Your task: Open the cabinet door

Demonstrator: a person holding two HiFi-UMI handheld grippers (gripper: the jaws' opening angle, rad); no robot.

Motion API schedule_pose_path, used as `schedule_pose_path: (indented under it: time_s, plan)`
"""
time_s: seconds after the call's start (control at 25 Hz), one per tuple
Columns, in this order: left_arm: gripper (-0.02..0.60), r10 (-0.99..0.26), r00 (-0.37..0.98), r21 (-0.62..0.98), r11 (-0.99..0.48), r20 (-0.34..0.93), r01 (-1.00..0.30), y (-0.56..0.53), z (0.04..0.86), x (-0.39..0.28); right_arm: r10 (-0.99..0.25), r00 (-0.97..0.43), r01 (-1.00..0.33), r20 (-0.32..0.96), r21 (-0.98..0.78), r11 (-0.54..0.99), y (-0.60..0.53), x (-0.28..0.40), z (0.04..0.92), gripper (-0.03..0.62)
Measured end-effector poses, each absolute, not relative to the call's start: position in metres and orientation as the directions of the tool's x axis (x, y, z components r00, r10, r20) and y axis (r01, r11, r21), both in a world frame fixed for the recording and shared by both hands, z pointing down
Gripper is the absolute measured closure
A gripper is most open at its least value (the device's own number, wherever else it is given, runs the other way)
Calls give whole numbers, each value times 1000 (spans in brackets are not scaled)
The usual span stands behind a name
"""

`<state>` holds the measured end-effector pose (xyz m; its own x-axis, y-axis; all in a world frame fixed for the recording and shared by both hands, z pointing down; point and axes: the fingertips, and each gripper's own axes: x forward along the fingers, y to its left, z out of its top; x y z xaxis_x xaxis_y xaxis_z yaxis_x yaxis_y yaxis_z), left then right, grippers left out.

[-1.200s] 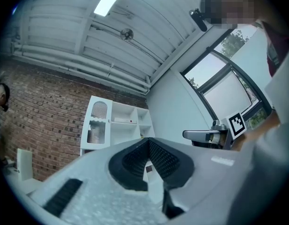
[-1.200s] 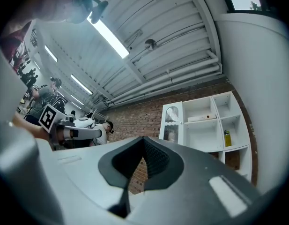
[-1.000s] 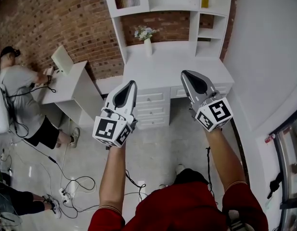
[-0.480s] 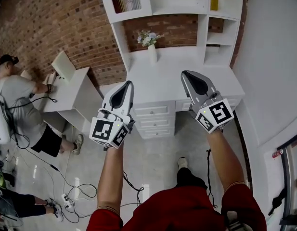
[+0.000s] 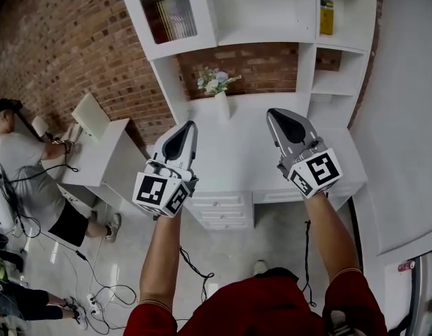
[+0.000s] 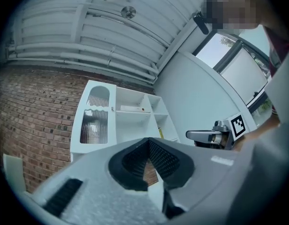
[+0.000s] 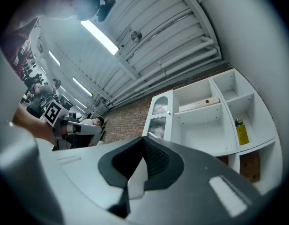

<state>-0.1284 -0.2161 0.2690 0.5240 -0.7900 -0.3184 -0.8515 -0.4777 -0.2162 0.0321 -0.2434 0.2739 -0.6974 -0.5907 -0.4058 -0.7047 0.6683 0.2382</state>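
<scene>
Cabinet door point(image 5: 170, 12) sits closed in the upper-left bay of the white hutch point(image 5: 272, 33), upright with its long axis vertical and facing out over the surface point(image 5: 237, 159). It has a white frame, a ribbed glass pane and a small knob on its right edge. Open shelves adjoin that edge, and a brick wall point(image 5: 68, 40) lies to the left. Left gripper point(image 5: 190, 124) and right gripper point(image 5: 273, 114) hover well below the door, fingers closed together on nothing.

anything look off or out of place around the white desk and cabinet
Nothing really stands out. The glass-fronted cabinet door is shut and sits straight, the flower vase stands upright on the desk. Only loose cables sprawl across the floor at left.
</scene>
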Motion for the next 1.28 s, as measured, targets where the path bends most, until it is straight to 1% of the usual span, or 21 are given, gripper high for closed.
schedule_pose_path:
  time_s: [0.28,0.72,0.96,1.28]
  plan:
    - [580,-806,481,-209,-433,-345,-877,-304,248,-114,-548,-741,-661,-389,277,698,-331,42,263,582]
    - [580,-805,472,-250,-404,-360,-880,-393,205,-124,-518,-773,-624,-366,293,724,-402,11,261,582]
    - [580,-780,498,-277,-418,-378,-865,-448,179,-133,-529,-762,-639,-373,307,705,-448,0,243,582]
    - [580,-738,538,-306,-444,-408,-842,-504,127,-148,-520,-748,-647,-413,279,709,-501,-29,185,582]
